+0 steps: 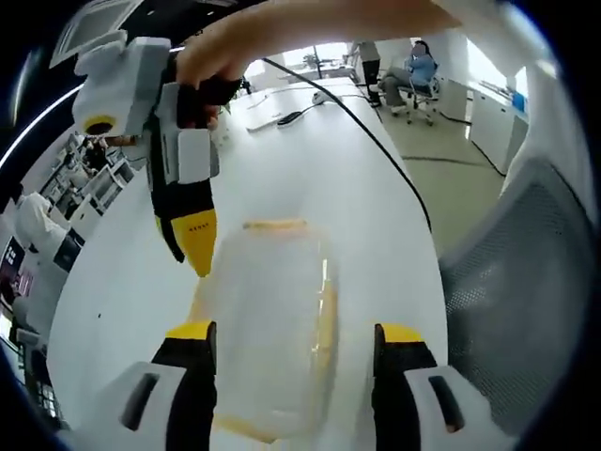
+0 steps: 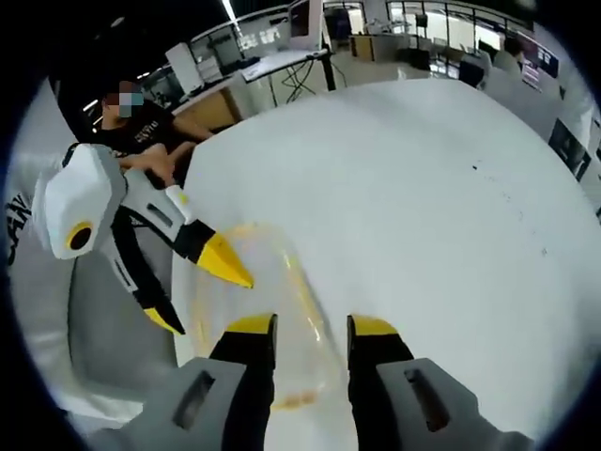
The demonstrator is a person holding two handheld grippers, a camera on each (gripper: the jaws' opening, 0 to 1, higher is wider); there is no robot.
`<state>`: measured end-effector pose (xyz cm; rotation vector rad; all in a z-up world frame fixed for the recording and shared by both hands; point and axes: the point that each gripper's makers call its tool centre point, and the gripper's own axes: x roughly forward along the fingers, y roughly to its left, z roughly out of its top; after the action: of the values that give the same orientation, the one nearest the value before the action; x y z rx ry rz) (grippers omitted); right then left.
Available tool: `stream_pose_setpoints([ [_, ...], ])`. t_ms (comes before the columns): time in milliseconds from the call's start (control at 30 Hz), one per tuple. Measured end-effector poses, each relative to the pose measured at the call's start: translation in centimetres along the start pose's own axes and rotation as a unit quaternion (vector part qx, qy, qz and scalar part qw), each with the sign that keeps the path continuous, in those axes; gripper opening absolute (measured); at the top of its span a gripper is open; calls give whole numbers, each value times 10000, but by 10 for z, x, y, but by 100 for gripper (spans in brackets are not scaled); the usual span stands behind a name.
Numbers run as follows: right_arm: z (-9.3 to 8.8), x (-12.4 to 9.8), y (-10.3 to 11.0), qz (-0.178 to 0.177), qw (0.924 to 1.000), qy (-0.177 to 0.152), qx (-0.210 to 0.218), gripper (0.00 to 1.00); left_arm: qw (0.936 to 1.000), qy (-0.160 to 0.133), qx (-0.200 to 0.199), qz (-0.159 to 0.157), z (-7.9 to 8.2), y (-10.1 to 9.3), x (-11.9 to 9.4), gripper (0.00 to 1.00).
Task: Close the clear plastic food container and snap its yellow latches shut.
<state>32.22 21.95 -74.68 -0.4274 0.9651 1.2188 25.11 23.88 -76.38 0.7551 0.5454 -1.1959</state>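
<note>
The clear plastic container [image 1: 272, 319] lies flat on the white table [image 1: 376, 216], its yellow latches showing at the far end [image 1: 274, 225] and along the right side [image 1: 329, 310]. My left gripper [image 1: 296, 332] stands wide open, one jaw on each side of the container. My right gripper [image 1: 192, 258], held in a hand, points its yellow tips down at the container's far left edge. In the right gripper view, the right gripper [image 2: 310, 325] is open with a narrow gap above the container [image 2: 282, 301]. There the left gripper [image 2: 202, 296] is open beside the container.
A black cable [image 1: 376, 141] runs down the table toward its right edge. A grey mesh chair [image 1: 526, 282] stands close by on the right. A person [image 2: 141, 122] sits at the table's far side, and desks with monitors [image 2: 282, 47] stand behind.
</note>
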Motion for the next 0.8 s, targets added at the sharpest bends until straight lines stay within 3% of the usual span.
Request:
stream_pose_setpoints([
  [333,-8,-13,9,-129,9992,22,-368,35,9990,25,-411,168,-7,25,-17,75],
  [500,-15,-15,9,-182,9976,205,-637,40,9975,87,-676,205,-14,35,-24,79],
  [800,-31,-14,10,-216,9934,568,-975,51,9964,427,-734,42,-32,39,-29,81],
])
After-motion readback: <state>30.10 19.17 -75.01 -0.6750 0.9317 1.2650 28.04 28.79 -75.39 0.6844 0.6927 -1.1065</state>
